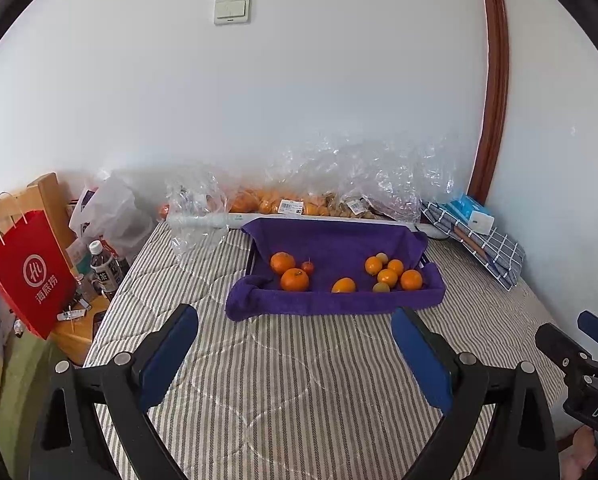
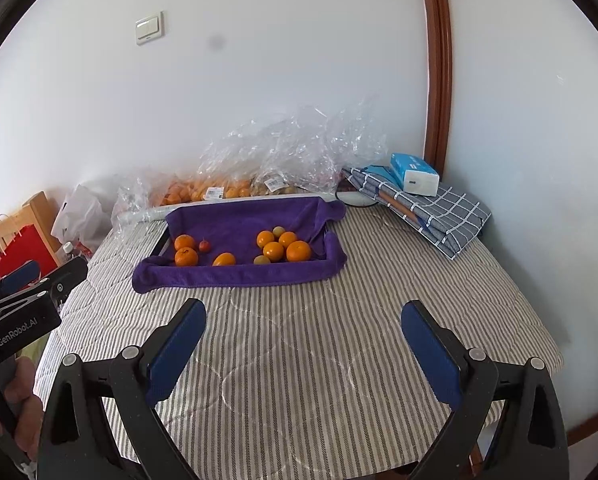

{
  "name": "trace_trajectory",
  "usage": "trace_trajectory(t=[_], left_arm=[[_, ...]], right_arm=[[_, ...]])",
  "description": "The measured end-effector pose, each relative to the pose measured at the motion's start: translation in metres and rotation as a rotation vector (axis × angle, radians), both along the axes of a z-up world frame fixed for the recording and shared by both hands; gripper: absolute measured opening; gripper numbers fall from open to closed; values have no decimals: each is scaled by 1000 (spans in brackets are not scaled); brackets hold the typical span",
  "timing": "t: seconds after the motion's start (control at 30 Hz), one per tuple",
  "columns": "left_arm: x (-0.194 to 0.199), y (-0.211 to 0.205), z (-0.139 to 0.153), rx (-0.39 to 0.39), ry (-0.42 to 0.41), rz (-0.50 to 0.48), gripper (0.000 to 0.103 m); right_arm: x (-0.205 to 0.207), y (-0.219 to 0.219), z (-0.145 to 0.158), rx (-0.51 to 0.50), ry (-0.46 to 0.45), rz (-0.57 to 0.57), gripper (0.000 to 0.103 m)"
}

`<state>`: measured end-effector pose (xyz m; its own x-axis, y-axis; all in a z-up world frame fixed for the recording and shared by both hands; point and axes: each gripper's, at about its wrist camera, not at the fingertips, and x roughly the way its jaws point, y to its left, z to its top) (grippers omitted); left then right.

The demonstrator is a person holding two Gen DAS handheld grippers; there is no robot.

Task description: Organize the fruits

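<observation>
A tray lined with a purple towel (image 1: pixel 339 240) (image 2: pixel 239 216) sits on the striped bed. On its left lie two oranges (image 1: pixel 294 279) (image 2: pixel 186 257), a small red fruit (image 1: pixel 307 267) (image 2: pixel 204 245) and an orange-yellow fruit (image 1: pixel 343 285) (image 2: pixel 223 259). On its right is a cluster of several oranges (image 1: pixel 395 274) (image 2: pixel 283 246) with small greenish fruits. My left gripper (image 1: pixel 295 332) is open and empty, short of the tray. My right gripper (image 2: pixel 303 326) is open and empty, also short of the tray.
Clear plastic bags of oranges (image 1: pixel 275 202) (image 2: pixel 203 192) lie along the wall behind the tray. A folded checked cloth (image 1: pixel 483 248) (image 2: pixel 431 212) with a tissue pack (image 2: pixel 415 174) lies at the right. A red paper bag (image 1: pixel 29 274) and bottles (image 1: pixel 103 268) stand on the left nightstand.
</observation>
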<state>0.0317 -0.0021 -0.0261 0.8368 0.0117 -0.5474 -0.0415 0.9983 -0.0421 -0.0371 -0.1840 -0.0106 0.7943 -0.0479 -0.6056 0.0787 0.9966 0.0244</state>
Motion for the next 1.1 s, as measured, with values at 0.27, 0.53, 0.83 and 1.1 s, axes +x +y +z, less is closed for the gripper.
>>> trace_trajectory(t=[0.27, 0.53, 0.83, 1.1], left_arm=[[0, -1, 1, -3, 1, 2, 98], [-1, -1, 1, -3, 2, 4, 98], [-3, -3, 0, -7, 1, 5, 98], [-4, -4, -1, -11, 1, 6, 98]], right_arm=[[0, 2, 3, -7, -8, -6, 99], [0, -1, 3, -2, -10, -10, 99], [0, 0, 4, -2, -14, -13, 99], [-2, 1, 5, 1, -16, -15, 100]])
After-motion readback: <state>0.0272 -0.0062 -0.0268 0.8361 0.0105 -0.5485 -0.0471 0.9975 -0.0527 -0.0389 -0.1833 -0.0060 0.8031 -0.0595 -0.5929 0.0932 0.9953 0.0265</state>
